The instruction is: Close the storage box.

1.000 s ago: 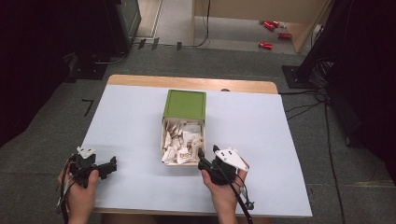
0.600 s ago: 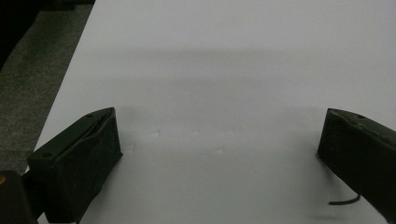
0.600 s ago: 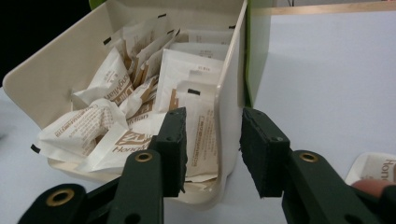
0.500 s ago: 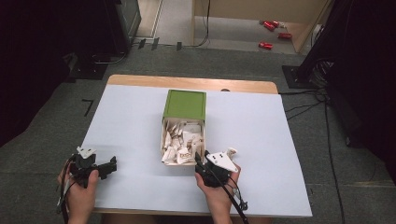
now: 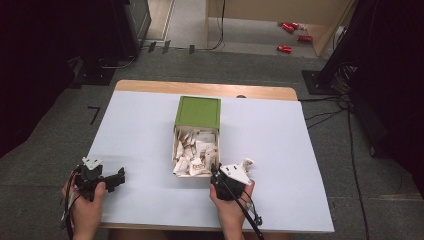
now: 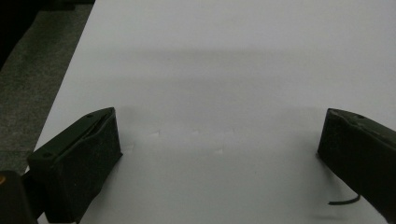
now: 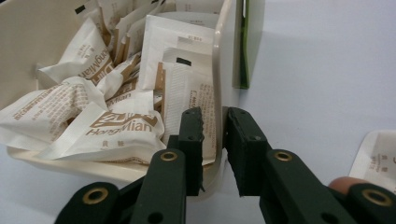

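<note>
The left hand-held gripper (image 5: 116, 177) rested on the white bench (image 5: 135, 135) near its front left corner, jaws wide apart and empty, apparently parked clear of the work. At bench centre, the cream drawer (image 5: 176, 150) of sachets (image 7: 107, 130) stood pulled out toward the person from its green box (image 5: 198, 112). The right hand-held gripper (image 7: 214, 135) had just been closing, its jaws straddling and nearly clamped on the drawer's right side wall (image 7: 217, 98), probably to move the drawer; one loose sachet (image 5: 246, 163) lay just beside it.

High overview; two close claw-mounted views
</note>
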Tool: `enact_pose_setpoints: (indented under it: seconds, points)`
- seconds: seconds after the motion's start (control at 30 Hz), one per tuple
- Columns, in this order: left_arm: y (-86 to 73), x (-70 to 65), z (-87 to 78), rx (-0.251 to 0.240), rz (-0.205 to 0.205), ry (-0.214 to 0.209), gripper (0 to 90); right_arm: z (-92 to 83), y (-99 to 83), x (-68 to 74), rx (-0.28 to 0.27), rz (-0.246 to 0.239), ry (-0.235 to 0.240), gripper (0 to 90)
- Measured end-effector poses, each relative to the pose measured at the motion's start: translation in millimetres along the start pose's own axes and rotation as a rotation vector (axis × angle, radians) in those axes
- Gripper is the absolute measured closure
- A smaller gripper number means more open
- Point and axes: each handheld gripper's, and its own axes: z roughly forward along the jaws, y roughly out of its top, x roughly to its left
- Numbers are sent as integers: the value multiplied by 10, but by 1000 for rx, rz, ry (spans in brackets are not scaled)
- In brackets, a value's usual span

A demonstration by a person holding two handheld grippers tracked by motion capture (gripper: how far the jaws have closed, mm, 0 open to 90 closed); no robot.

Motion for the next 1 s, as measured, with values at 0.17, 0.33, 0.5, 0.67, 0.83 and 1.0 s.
enact_pose_setpoints:
  seconds: [0.17, 0.33, 0.5, 0.67, 0.83, 1.0]
  points:
    - [1, 0, 0, 1, 1, 0, 0, 5, -12, 47, -32, 41, -55, 843]
    - [0, 0, 0, 0, 0, 0, 0, 19, -31, 140, -62, 53, -129, 867]
    - [1, 0, 0, 0, 0, 0, 0, 41, -19, 173, -66, 71, -161, 875]
    - [1, 0, 0, 0, 0, 0, 0, 69, 18, 176, -58, 101, -177, 875]
    - [1, 1, 0, 1, 1, 0, 0, 109, 52, 173, -57, 124, -188, 874]
    - [1, 1, 0, 1, 1, 0, 0, 145, 76, 208, -62, 148, -217, 874]
